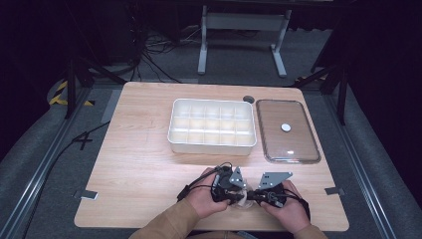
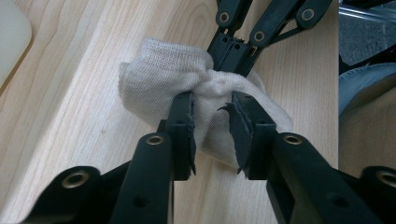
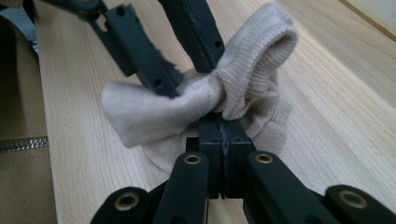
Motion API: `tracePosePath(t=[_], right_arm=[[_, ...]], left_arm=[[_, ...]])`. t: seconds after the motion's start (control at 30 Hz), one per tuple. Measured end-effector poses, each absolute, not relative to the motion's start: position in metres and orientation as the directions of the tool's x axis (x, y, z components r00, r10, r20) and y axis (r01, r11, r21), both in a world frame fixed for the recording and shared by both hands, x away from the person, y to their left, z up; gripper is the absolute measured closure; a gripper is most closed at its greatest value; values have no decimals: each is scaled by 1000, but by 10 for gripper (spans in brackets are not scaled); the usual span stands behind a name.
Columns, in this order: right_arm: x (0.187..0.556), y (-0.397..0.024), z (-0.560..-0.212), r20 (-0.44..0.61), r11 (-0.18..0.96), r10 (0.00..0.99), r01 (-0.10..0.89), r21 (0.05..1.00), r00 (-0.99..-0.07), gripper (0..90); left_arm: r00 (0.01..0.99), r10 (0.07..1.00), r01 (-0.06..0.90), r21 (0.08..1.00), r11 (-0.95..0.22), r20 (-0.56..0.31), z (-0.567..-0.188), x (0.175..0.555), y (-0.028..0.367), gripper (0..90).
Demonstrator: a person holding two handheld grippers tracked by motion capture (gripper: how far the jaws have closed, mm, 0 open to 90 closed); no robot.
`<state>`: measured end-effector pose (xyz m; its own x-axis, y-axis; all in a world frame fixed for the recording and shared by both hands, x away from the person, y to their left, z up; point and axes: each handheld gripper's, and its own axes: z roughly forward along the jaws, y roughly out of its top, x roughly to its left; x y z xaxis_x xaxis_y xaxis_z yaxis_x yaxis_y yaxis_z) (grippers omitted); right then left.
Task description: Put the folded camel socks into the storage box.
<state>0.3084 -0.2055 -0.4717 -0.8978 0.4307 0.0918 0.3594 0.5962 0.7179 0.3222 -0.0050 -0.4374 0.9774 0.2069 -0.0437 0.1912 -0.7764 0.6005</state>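
Sock (image 2: 187, 79), beige knit, bunched on worktop (image 1: 149, 164) near front edge, between both hands, well short of white divided tray (image 1: 212, 127) and clear lid (image 1: 287, 130) further back.

Right tool (image 3: 223, 122): jaws fully together, pinching a gathered fold of sock at mid-cloth; ribbed cuff loops up above the pinch point, rest of fabric spread flat below and to either side. Seen in left gripper view as the closed black pair biting sock from the far side.

Left tool (image 2: 211, 108): jaws part-open, straddling sock, cloth betw. them. Inner pads near the fabric; gap visible on one side at least, no clear squeeze. Cannot tell if light contact on the other pad. Jagged pad edges visible.

High view: both tools tip to tip over the sock, left hand (image 1: 204, 199) and right hand (image 1: 286, 206) low at worktop front edge, tan sleeves below.
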Motion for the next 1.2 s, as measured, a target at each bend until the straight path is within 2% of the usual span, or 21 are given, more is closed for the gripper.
tracePosePath(t=[0.5,0.6,1.2], right_arm=[[306,-205,-473,79,590,444,358,724,-893,892],[304,-204,-472,62,599,446,349,721,-893,892],[305,-206,-474,111,561,479,401,724,-871,893]], left_arm=[[983,179,167,571,-804,-35,-441,325,-12,617],[982,186,178,565,-806,-44,-441,325,-14,613],[969,236,239,497,-835,-70,-442,329,-23,619]])
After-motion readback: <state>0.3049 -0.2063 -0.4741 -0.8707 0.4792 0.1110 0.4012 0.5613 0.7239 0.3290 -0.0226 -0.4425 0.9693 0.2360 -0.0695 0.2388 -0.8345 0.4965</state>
